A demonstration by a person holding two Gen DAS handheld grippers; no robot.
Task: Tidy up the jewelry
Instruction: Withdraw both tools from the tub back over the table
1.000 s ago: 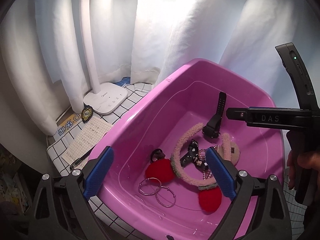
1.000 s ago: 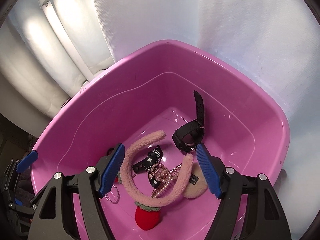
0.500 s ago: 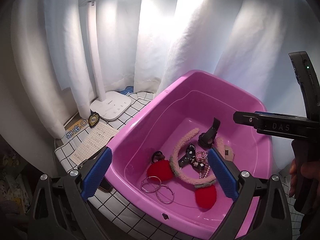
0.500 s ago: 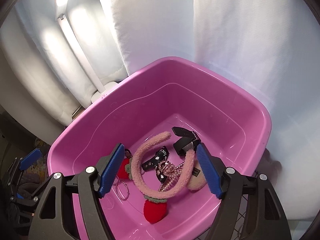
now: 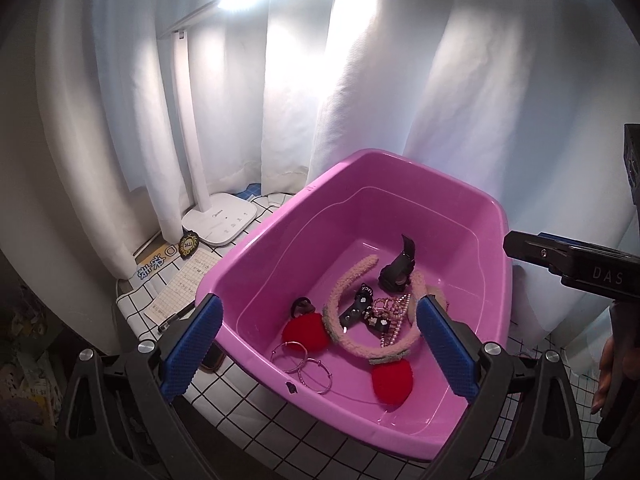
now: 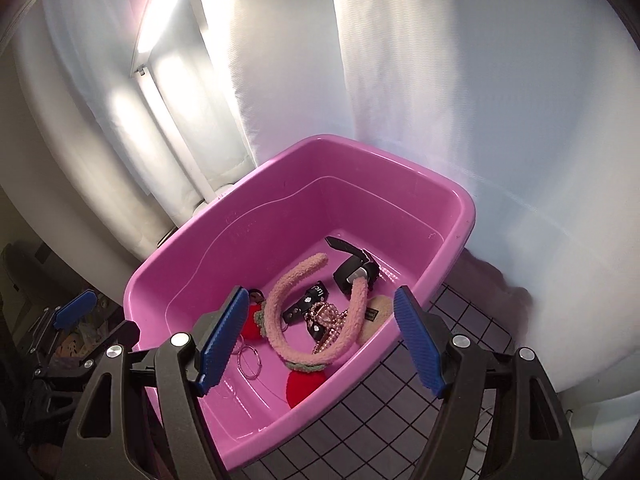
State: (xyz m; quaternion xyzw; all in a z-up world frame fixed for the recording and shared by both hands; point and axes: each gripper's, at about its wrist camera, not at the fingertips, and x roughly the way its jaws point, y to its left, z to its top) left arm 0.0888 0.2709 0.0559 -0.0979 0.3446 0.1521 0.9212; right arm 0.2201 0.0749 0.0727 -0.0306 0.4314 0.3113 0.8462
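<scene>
Both sets of jaws stand wide apart and hold nothing. The left gripper (image 5: 318, 344) hangs above the near rim of the pink plastic tub (image 5: 256, 240), and the right gripper (image 6: 320, 340) hangs above the tub's near right corner.

All the jewelry lies in the tub, gathered toward its near half. Nearest in the left wrist view is a red plush strawberry (image 5: 392, 378) at the closed end of a fuzzy pink headband (image 5: 352, 344). Just left of it lie two thin silver hoop bangles (image 5: 300, 360), overlapping each other. Behind them sits a second red plush piece (image 5: 304, 330) with a black hair tie (image 5: 302, 305) touching its far edge.

The headband forms an open arc, its two fuzzy ends pointing to the far side. Inside the arc lie a black strap with studs and white lettering (image 5: 358, 306) and a pink beaded hair claw (image 5: 394, 312), touching each other. A beige oval pad (image 6: 378, 310) lies just beyond the headband's right arm.

Farthest back is a black wristwatch (image 6: 354, 270), resting on its case with one strap end raised; one headband tip touches it.

The tub rests on a white counter with a black grid (image 5: 240, 392). To its left lie a handwritten sheet (image 5: 182, 288), a pen (image 5: 176, 318) and a round badge (image 5: 188, 245), then a white desk lamp (image 5: 220, 222), lit, in front of white curtains (image 5: 360, 80).
</scene>
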